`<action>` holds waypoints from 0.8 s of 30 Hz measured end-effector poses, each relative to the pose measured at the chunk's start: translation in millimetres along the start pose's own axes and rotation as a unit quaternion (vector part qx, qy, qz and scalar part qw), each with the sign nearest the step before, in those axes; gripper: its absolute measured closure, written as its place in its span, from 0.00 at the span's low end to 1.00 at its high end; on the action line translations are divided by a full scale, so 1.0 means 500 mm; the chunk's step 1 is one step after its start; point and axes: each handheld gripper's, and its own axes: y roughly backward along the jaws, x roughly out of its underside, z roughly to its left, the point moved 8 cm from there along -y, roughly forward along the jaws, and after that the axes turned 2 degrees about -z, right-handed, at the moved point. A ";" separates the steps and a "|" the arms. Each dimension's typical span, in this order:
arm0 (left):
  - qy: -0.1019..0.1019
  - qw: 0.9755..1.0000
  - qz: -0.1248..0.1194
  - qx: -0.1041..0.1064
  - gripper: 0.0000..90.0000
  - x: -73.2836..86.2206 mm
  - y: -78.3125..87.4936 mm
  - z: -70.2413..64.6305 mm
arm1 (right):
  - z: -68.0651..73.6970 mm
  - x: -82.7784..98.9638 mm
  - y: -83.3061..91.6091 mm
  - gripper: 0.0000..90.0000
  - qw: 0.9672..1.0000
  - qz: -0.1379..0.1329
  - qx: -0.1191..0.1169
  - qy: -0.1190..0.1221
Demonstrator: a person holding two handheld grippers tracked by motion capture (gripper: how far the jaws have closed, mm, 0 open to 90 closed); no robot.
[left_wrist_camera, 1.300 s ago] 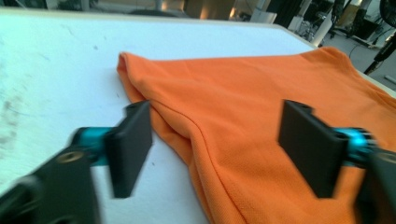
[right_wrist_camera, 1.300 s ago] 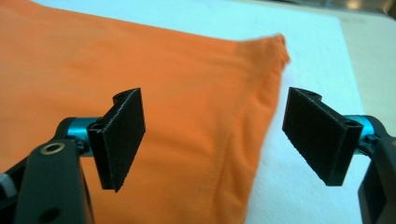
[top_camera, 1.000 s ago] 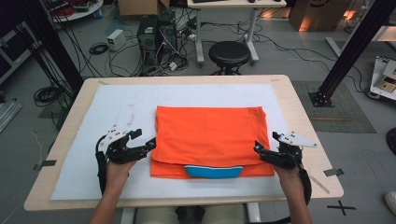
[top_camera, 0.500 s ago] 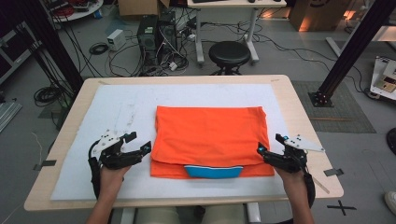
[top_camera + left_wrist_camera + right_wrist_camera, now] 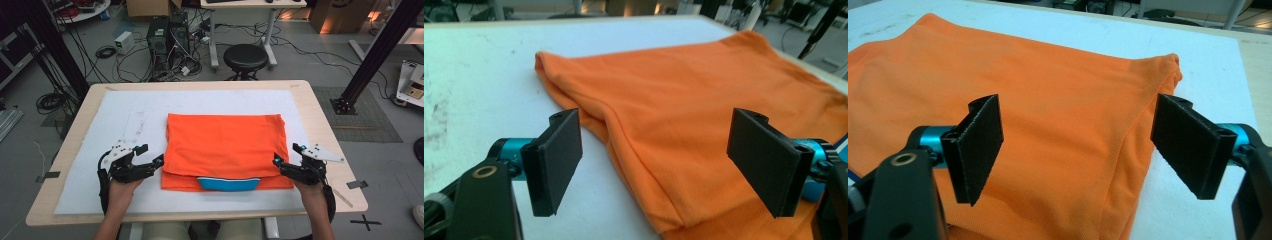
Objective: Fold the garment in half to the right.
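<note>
the orange shirt (image 5: 225, 147) lies folded flat in the middle of the white mat (image 5: 125, 115), its blue collar (image 5: 229, 183) peeking out from under the near edge. the fold looks tidy: top layer squared off, a lower layer showing just past it along the front. that leaves doubled side edges, which seems to be why the hands sit where they do.

the left gripper (image 5: 150, 165) rests low just beside the shirt's left edge, jaws wide apart; in the left gripper view the folded edge (image 5: 624, 150) runs up between the two pads (image 5: 556, 160), so a close would catch it. the right gripper (image 5: 280, 165) mirrors it at the right edge, also spread wide, with the cloth's side seam (image 5: 1128, 145) between its pads (image 5: 978, 150). neither holds anything yet.

i'd guess both are lining up to pinch the sides and fold again or lift the bundle. the mat covers most of the table (image 5: 320, 130); behind it stand a stool (image 5: 245, 57) and a tangle of cables (image 5: 100, 52) on the floor.
</note>
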 end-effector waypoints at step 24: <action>0.004 0.991 0.116 -0.061 0.53 0.079 -0.042 -0.016 | 0.021 0.006 -0.015 0.24 1.000 0.012 -0.019 0.017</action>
